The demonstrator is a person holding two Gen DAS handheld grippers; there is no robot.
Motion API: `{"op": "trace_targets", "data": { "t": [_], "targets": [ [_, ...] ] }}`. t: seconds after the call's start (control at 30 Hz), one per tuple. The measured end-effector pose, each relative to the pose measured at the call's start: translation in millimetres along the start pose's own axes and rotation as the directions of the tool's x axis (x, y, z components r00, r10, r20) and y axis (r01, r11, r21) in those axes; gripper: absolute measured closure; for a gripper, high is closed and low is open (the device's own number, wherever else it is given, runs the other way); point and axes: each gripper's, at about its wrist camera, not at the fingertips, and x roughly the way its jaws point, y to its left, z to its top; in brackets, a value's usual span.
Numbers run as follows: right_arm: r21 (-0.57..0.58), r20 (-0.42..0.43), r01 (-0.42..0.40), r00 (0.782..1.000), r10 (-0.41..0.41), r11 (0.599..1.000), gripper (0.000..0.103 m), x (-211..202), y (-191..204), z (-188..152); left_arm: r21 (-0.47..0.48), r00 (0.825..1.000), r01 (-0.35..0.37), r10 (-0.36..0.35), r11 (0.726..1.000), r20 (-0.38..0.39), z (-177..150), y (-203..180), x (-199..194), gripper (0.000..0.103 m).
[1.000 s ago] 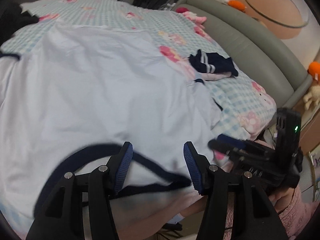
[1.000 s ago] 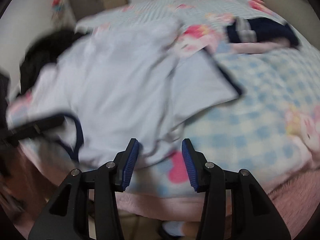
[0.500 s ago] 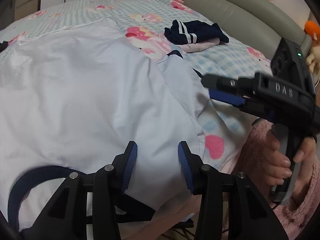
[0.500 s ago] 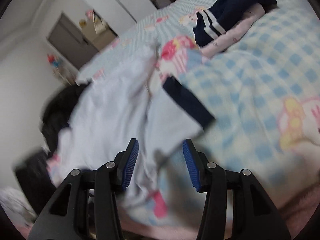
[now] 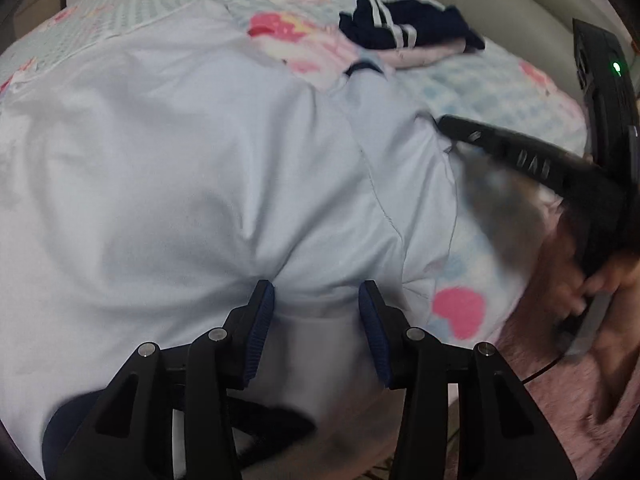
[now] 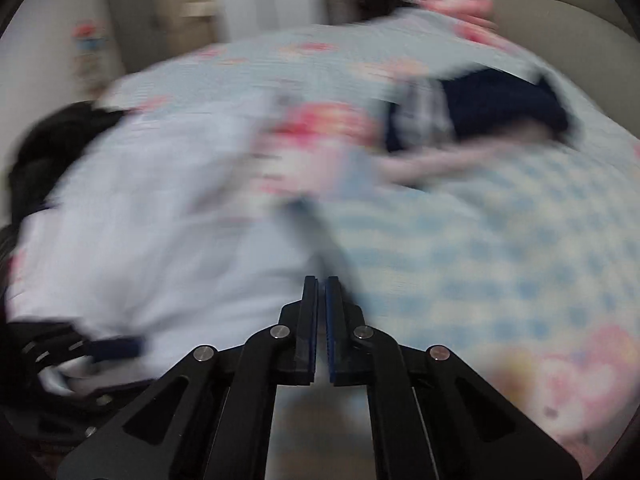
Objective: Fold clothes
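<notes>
While the left gripper (image 5: 316, 300) hangs over the near edge of the pale blue cotton T-shirt (image 5: 192, 168) with its jaws parted and opening, a raised fold of that cloth sits between the blue pads (image 5: 262, 320), unpressed. To its right, the right gripper (image 6: 321, 292) is clenched tight at the shirt's sleeve edge; blur hides whether cloth is caught. Under both spreads the blue-checked cartoon-print bedsheet (image 5: 500, 92). Farther beyond the tips lies a crumpled navy garment with white stripes (image 5: 404, 28)
</notes>
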Motion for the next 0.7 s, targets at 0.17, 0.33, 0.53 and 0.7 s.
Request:
{"op": "trace_targets", "data": {
  "t": [0.17, 0.33, 0.53, 0.7],
  "targets": [
    [0.242, -0.008, -0.223, 0.973, 0.232, 0.944, 0.090, 0.9, -42.4, -2.3, -0.058, 0.988, 0.110, -0.102, 0.992, 0.117, 6.0, 7.8, -27.9, 0.056],
    [0.178, -0.081, -0.423, 0.894, 0.442, 0.889, 0.077, -1.2, -5.7, -20.4, -0.061, 0.979, 0.075, -0.062, 0.995, 0.192, 18.2, 8.0, -39.1, 0.056],
    [-0.046, -0.186, -0.302, 0.939, 0.289, 0.952, 0.071, 6.6, 35.6, -37.2, -0.024, 0.992, 0.023, -0.019, 0.999, 0.123, -1.4, 1.9, -20.5, 0.056],
    [0.024, -0.169, -0.201, 0.965, 0.202, 0.979, 0.080, 5.3, 11.5, -40.4, -0.055, 0.989, -0.097, 0.102, 0.994, 0.108, -4.2, 7.5, -25.4, 0.057]
  ]
}}
